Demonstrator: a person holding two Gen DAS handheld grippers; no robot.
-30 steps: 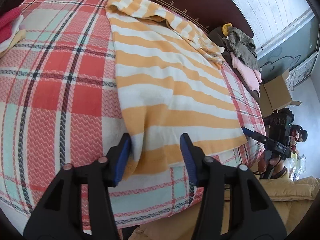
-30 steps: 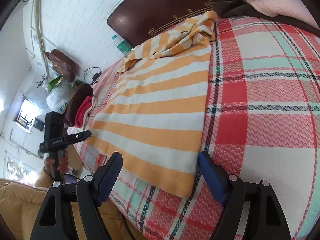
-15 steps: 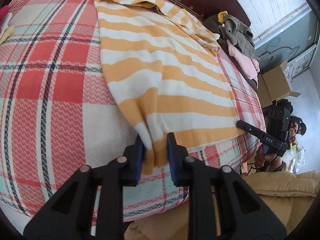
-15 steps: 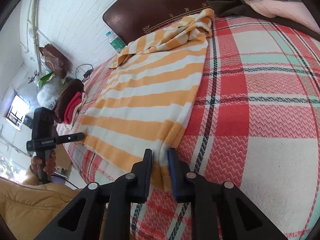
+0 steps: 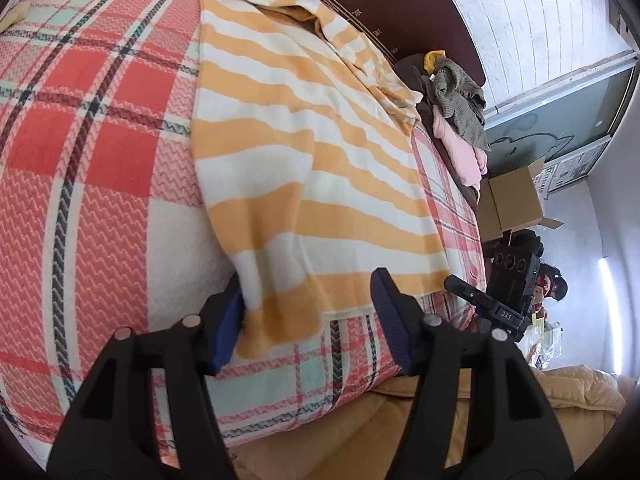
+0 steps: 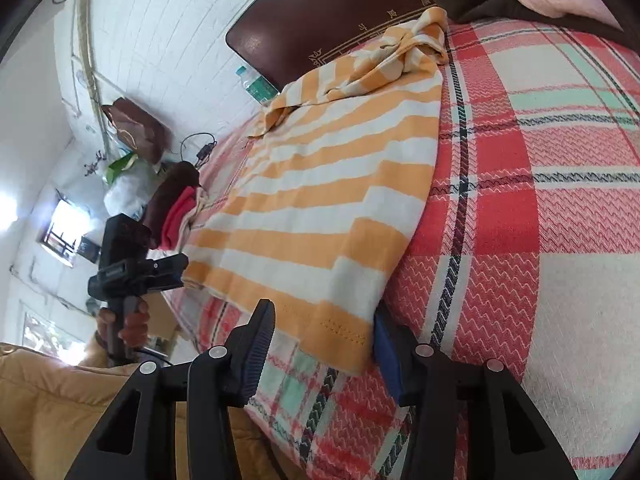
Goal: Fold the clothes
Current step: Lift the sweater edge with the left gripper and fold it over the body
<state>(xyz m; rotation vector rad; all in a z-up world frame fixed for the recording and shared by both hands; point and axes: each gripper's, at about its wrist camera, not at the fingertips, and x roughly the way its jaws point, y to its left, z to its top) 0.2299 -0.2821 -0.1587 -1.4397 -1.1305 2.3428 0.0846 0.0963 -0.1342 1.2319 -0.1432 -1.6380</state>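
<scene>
An orange and white striped shirt (image 5: 304,152) lies spread on the plaid bed cover (image 5: 92,168), hem towards me, sleeves bunched at the far end by the headboard. My left gripper (image 5: 306,314) is open, its jaws either side of the hem's left corner. The shirt also shows in the right wrist view (image 6: 332,184). My right gripper (image 6: 324,338) is open around the hem's right corner, which lies between the jaws. The other gripper shows in each view, at the opposite hem corner.
A dark headboard (image 6: 320,20) stands behind the shirt. A pile of clothes (image 5: 456,120) lies at the bed's right side, a cardboard box (image 5: 516,200) beyond it. Folded red and brown clothes (image 6: 176,208) sit at the left edge. A tan quilt (image 5: 480,420) lies below.
Half a second ago both grippers were shut on the hem corners. Now both are open and the corners lie loose between the jaws; the hem has bunched slightly.
</scene>
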